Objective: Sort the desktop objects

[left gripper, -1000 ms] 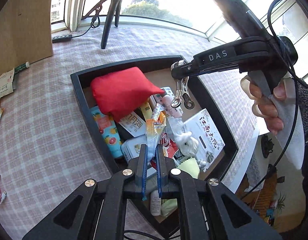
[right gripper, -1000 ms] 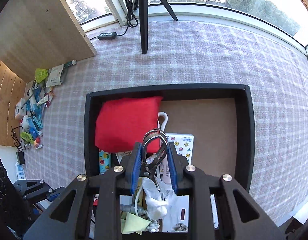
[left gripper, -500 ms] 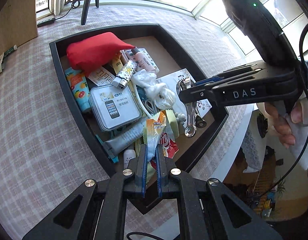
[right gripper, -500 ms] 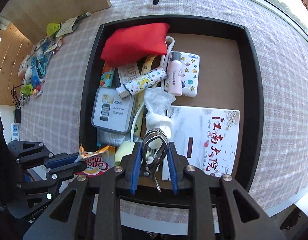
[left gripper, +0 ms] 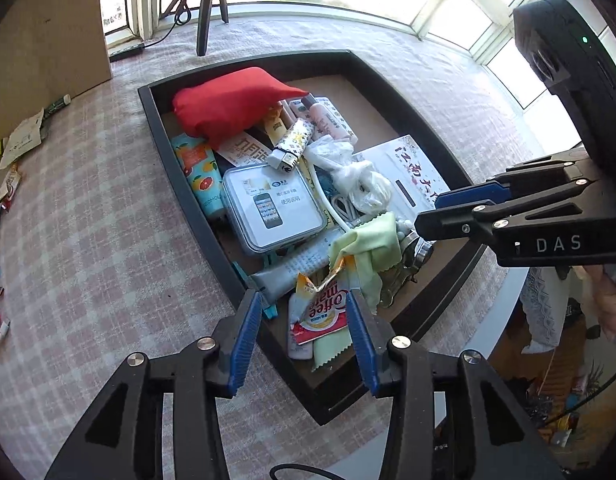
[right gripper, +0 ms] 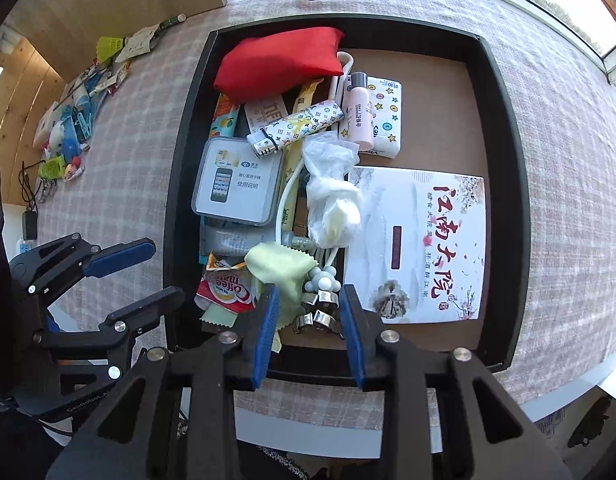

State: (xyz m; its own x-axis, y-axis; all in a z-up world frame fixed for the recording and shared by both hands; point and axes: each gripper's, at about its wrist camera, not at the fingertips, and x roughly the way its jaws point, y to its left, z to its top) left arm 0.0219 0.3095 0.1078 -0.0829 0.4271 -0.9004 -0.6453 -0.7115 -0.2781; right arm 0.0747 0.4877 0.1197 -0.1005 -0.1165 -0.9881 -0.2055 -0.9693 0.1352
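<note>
A black tray on the checked cloth holds a pile of small things. My left gripper is open over the tray's near corner, just above a Coffee-mate sachet that lies in the tray. My right gripper is open over the tray's near edge, above a metal key ring clip that lies beside a pale green cloth. Both grippers are empty. My right gripper also shows at the right of the left wrist view.
The tray also holds a red pouch, a clear phone box, a white booklet, a patterned lighter, a pink bottle and a plastic bag. Several small items lie on the cloth at left. A tripod stands behind.
Both grippers have opened. The sachet has dropped from my left gripper and the key ring clip from my right gripper; both now lie in the tray.
</note>
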